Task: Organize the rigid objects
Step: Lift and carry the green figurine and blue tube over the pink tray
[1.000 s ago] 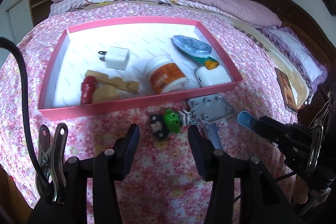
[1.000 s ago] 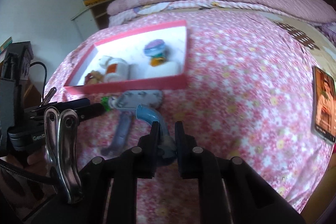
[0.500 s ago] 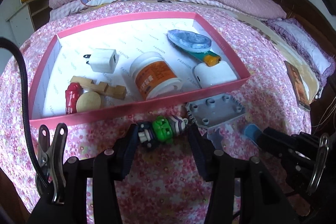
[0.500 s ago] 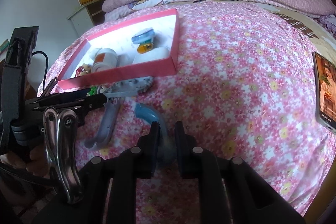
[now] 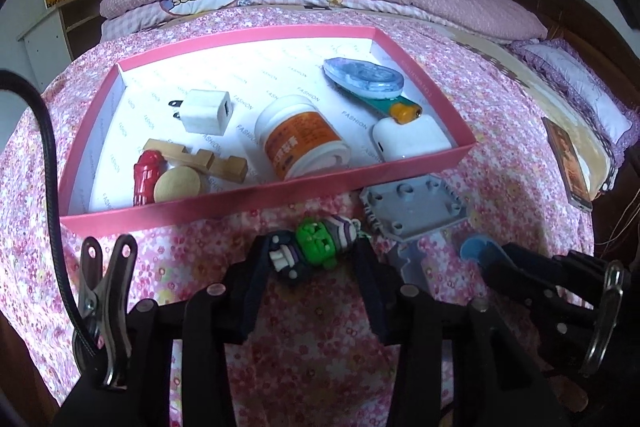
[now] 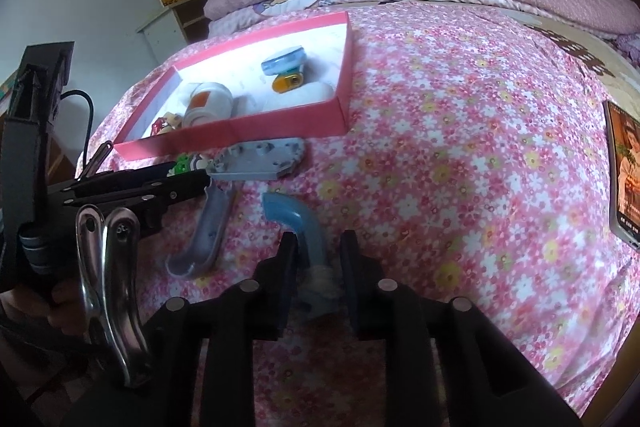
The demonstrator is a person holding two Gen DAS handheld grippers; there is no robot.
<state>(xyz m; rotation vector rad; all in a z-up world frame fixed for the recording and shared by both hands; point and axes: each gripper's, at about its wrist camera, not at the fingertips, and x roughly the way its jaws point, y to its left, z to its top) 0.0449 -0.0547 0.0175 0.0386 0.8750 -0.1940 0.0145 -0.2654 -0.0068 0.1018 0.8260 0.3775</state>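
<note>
Left wrist view, starting at the bottom of the frame: the left gripper [image 5: 310,259] has its jaws spread wide with the little green toy figure [image 5: 316,251] sitting right between the tips, lying on the flowery bedspread [image 5: 200,259]. Nothing is pinched yet as far as I can tell. The risk here is that the figure is lumpy and lies crosswise, so if the jaws close off-centre it'll probably squirt out or roll on the soft cover.

Right wrist view, bottom centre: the right gripper [image 6: 318,247] has its jaws parted around the blue curved piece [image 6: 298,219], with gaps on both sides, so it looks loose rather than held. Could easily drop or get nudged.

A bit further up, the grey handled plate [image 5: 414,205] rests against the front wall of the pink box [image 5: 256,197]. Lifting the figure carelessly might snag it, or bump that low wall.

Inside the box sit a pill bottle [image 5: 304,143], white charger [image 5: 204,111] and wooden block [image 5: 200,159], so free space for a drop is mostly upper middle.
</note>
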